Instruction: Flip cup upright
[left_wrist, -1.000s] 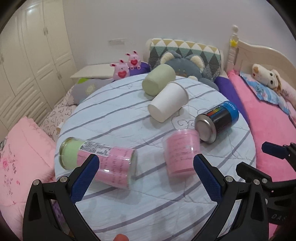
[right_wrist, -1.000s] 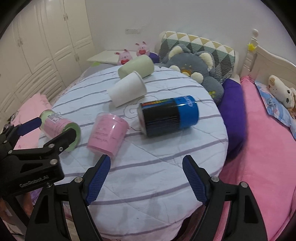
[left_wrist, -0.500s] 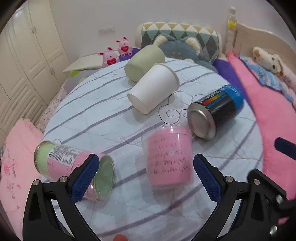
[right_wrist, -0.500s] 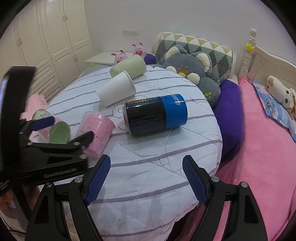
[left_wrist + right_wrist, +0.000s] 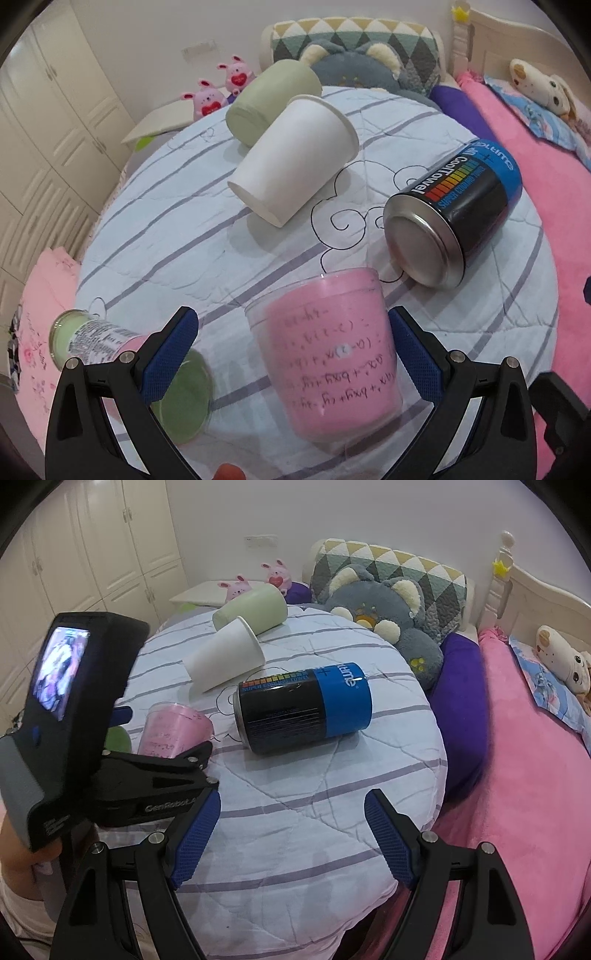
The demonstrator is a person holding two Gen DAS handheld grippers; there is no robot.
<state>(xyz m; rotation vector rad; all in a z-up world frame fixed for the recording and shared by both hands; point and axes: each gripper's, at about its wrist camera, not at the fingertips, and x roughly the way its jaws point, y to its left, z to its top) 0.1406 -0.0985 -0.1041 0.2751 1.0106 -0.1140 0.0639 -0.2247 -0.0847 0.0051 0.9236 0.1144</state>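
**Left tool closes in on the pink cup; flip not yet begun**

Closer now than half a second ago, the left tool (image 5: pixel 291 343) has advanced over the tabletop (image 5: pixel 192 236) until the pink cup (image 5: pixel 328 365) fills the space between its blue pads; a second ago that cup lay well ahead of the fingertips. The jaws stand wide, one pad on each side of the cup, and I cannot tell whether either pad touches it. In the right wrist view the left tool's body has come further in front of the cup, hiding part of it.

The pink cup (image 5: pixel 173 731) seems to rest tilted or mouth-down on the striped cloth, its narrower end away from the left camera and its handwritten text reading upside down; its exact pose is hard to judge through the fisheye. So nothing of the flip is done: grasping, lifting, turning and setting down all remain.

The right tool (image 5: pixel 291 834) hangs back near the table's edge, jaws spread and holding nothing, much as it did earlier. The white paper cup (image 5: pixel 295 162), green cup (image 5: pixel 269 99) and blue-and-black can (image 5: pixel 454 218) lie on their sides as before, as does the labelled jar (image 5: pixel 122 373) beside the left pad. The can's position in the right view has shifted with the camera, not by itself, as far as I can judge.
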